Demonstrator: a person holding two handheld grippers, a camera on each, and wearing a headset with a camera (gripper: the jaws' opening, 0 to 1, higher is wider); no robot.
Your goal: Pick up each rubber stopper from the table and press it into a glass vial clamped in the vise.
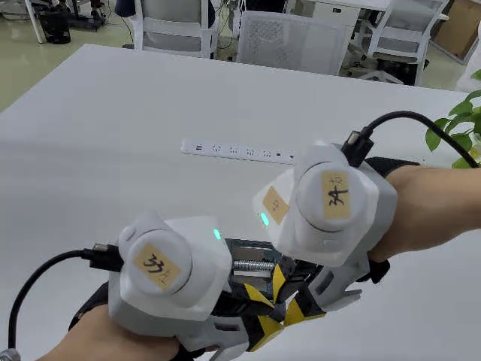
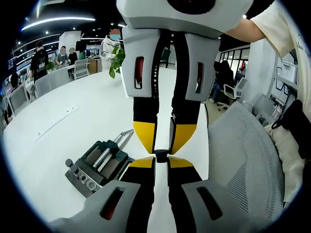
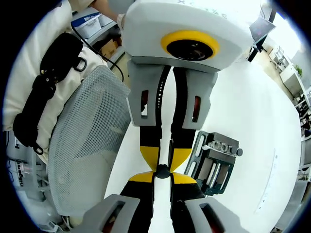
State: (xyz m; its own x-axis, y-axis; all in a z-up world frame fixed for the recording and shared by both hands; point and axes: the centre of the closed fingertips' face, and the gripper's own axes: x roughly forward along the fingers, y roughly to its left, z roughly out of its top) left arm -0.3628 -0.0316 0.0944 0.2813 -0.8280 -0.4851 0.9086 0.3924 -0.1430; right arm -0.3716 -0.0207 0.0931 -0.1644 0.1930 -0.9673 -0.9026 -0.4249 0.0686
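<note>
The fingers [image 2: 144,163] of the left gripper [image 2: 161,165] stand nearly together, with only a thin slit between the yellow tips. The rubber stopper [image 2: 160,156], a small dark plug, sits right at their ends, up off the tabletop [image 1: 150,113]. The right gripper [image 3: 163,178] meets it tip to tip from the opposite side. Its fingers are drawn just as close and touch or nearly touch the same stopper. I cannot tell which pair bears the plug, or whether both pinch it.

This looks like a handover or a re-grip in the air. To do it well, the receiving pair should clamp across the stopper's wider end before the other pair lets go. That leaves the narrower end free to enter the glass. Rubber grips well but squashes, so the pinch should be firm without deforming the plug. The plug's axis should stay in line with the fingers so that it can be pressed straight in.

The vise [image 2: 99,165] lies on the tabletop just beside the meeting point. A row of small round tops sits at one end of it, probably the vials [image 3: 223,146]. They are too small to show whether any is stoppered.

In the head view the two gripper bodies crowd together low in the picture. Both tilt inward and down, so the fingers converge beneath them close over the vise. The left comes up from the lower left on a bent wrist. The right reaches in from the right on an outstretched forearm [image 1: 436,207]. A black cable [image 1: 45,271] trails off each one.
</note>
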